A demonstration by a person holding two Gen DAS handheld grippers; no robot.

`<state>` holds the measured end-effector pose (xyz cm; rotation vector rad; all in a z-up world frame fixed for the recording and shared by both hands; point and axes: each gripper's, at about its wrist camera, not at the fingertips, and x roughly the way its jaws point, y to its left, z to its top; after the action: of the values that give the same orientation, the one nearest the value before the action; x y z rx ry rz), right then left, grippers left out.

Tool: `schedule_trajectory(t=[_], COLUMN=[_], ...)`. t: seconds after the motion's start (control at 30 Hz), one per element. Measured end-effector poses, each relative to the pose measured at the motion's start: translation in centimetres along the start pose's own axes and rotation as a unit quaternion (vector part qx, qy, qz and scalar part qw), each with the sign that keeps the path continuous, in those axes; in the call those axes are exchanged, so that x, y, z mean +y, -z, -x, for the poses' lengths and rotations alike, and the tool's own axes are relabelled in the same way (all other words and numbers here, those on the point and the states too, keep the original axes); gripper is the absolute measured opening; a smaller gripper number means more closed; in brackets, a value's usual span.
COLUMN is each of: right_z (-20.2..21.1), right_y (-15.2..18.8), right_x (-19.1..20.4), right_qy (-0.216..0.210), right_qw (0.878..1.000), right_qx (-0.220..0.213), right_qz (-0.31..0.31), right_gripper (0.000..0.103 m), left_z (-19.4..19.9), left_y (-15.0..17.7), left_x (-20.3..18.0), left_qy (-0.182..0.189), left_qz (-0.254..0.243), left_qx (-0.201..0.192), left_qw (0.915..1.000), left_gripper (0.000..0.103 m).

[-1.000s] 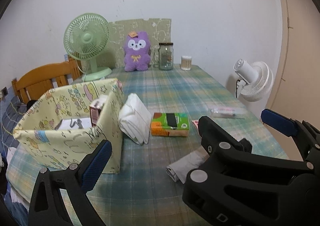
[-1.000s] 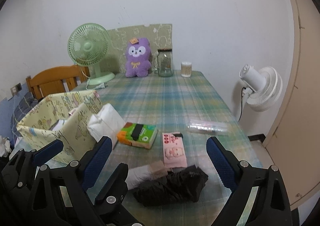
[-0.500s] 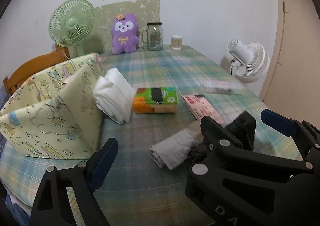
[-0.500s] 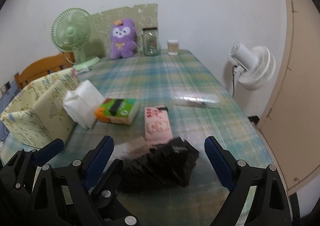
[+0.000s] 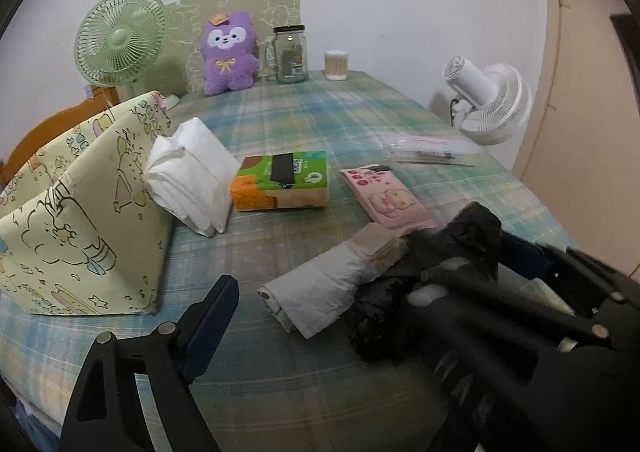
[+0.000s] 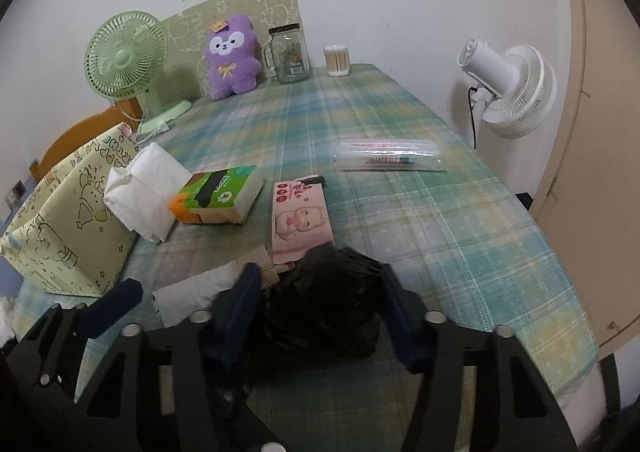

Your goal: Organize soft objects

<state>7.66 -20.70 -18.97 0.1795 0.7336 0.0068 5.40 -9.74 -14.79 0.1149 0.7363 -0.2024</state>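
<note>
The right gripper (image 6: 320,316) is down at the near end of the table (image 6: 460,236), and its two blue-padded fingers (image 6: 244,304) sit on either side of a crumpled black bag (image 6: 324,304). They're closed in against the bag from both sides, so it looks pinched between them. The bag itself rests on the plaid tablecloth, right at the near edge of a pink packet (image 6: 300,220) with a cartoon pig on it.

The left gripper (image 5: 360,304) is just to the left of that, fingers spread wide with nothing between them but tablecloth and a white roll (image 5: 320,292). That roll has a cardboard end and lies touching the black bag.

Further back there's a green and orange tissue box (image 6: 216,194), and beside it a white folded pack (image 6: 144,192) leaning against a yellow patterned box (image 6: 68,220) on the left side of the table. A clear plastic sleeve (image 6: 388,158) with pens or something like that lies off to the right.

At the far end, against the wall: a green fan (image 6: 128,56), a purple plush toy (image 6: 232,56), a glass jar (image 6: 290,52), and a small tub of cotton swabs (image 6: 338,60). A white fan (image 6: 508,92) stands off the right side of the table.
</note>
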Motion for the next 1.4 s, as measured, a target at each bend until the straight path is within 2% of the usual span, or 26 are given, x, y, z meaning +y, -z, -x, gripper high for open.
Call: schedule_trajectory(t=[0.27, 0.43, 0.67, 0.83, 0.93, 1.0, 1.13, 1.2, 1.27, 1.4], right_z=[0.2, 0.6, -0.3, -0.6, -1.0, -1.2, -1.4, -1.3, -1.3, -0.9], right_y=[-0.7, -1.4, -1.7, -2.2, -2.4, -2.1, -1.8, -1.8, -1.7, -1.5], right_x=[-0.9, -1.7, -2.4, -3.3, -3.5, -2.9, -2.0, -1.9, -1.7, -0.8], right_qy=[0.004, 0.034, 0.04, 0.079, 0.071, 0.064, 0.054, 0.053, 0.047, 0.038], right_qw=[1.0, 0.999, 0.998, 0.995, 0.996, 0.997, 0.998, 0.998, 0.998, 0.999], right_qx=[-0.019, -0.041, -0.034, -0.046, -0.039, -0.033, -0.026, -0.025, -0.022, -0.023], right_qz=[-0.006, -0.011, -0.029, -0.043, -0.048, -0.04, -0.033, -0.034, -0.034, -0.023], right_gripper=[0.042, 0.042, 0.042, 0.042, 0.042, 0.042, 0.042, 0.042, 0.042, 0.042], left_z=[-0.2, -0.2, -1.2, -1.6, -2.5, -2.7, -2.7, -2.7, -2.7, -2.5], left_y=[-0.9, -1.5, -1.7, -1.3, -1.0, -1.0, -1.0, -1.0, -1.0, -1.1], left_x=[-0.5, -0.5, -0.4, 0.1, 0.4, 0.5, 0.3, 0.4, 0.5, 0.6], left_qy=[0.001, 0.008, 0.013, 0.0, 0.002, 0.01, 0.014, 0.016, 0.023, 0.025], left_qz=[-0.008, -0.007, -0.006, -0.003, 0.004, 0.009, 0.005, 0.006, 0.01, 0.012], left_qx=[-0.008, -0.02, -0.009, 0.003, 0.023, 0.023, 0.019, 0.021, 0.023, 0.023], left_qw=[0.9999, 0.9997, 0.9999, 1.0, 0.9997, 0.9997, 0.9997, 0.9996, 0.9994, 0.9994], left_gripper=[0.09, 0.09, 0.09, 0.086, 0.077, 0.071, 0.051, 0.045, 0.033, 0.026])
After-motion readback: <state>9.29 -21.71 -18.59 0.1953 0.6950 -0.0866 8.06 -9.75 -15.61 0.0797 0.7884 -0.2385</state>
